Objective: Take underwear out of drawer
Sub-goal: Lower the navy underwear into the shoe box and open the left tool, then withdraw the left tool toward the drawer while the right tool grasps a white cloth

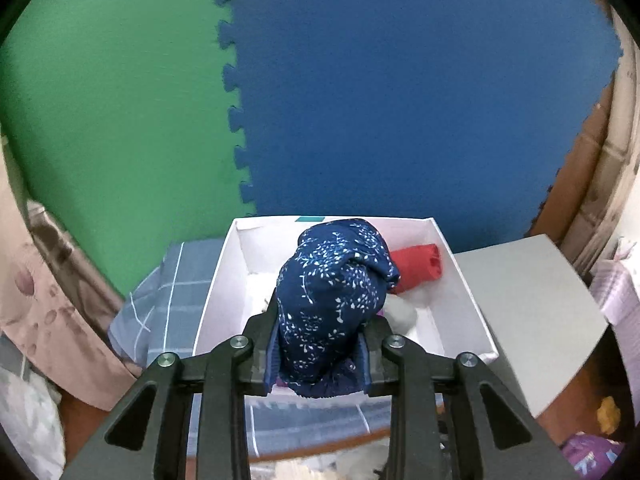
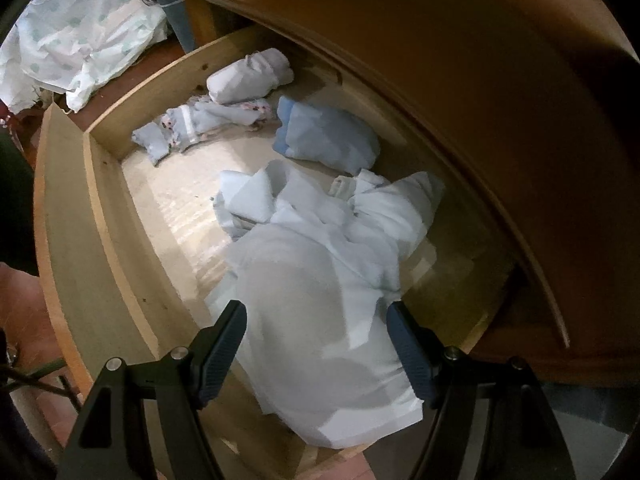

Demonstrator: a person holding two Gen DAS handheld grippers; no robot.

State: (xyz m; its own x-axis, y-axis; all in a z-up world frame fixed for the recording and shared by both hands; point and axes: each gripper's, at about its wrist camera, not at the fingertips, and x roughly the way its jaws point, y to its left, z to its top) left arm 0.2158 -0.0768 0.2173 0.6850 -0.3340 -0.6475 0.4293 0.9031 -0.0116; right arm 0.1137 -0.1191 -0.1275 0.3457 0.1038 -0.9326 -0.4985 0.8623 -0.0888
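Note:
In the left wrist view my left gripper [image 1: 318,344] is shut on navy blue underwear with a white floral print [image 1: 334,296] and holds it above a white box [image 1: 224,276]. A red rolled garment [image 1: 418,266] and a grey one [image 1: 400,316] lie in the box. In the right wrist view my right gripper [image 2: 316,320] is open above a crumpled pale blue-white garment [image 2: 320,292] in the open wooden drawer [image 2: 80,216]. A light blue folded piece [image 2: 328,138], a white roll [image 2: 250,76] and a patterned piece [image 2: 200,122] lie farther back in the drawer.
The white box stands on a grey checked cloth [image 1: 168,292], with a grey lid [image 1: 532,312] at its right. Green [image 1: 120,100] and blue [image 1: 400,92] foam mats lie beyond. A spotted white cloth [image 2: 80,28] lies left of the drawer; the cabinet front [image 2: 480,100] overhangs its right side.

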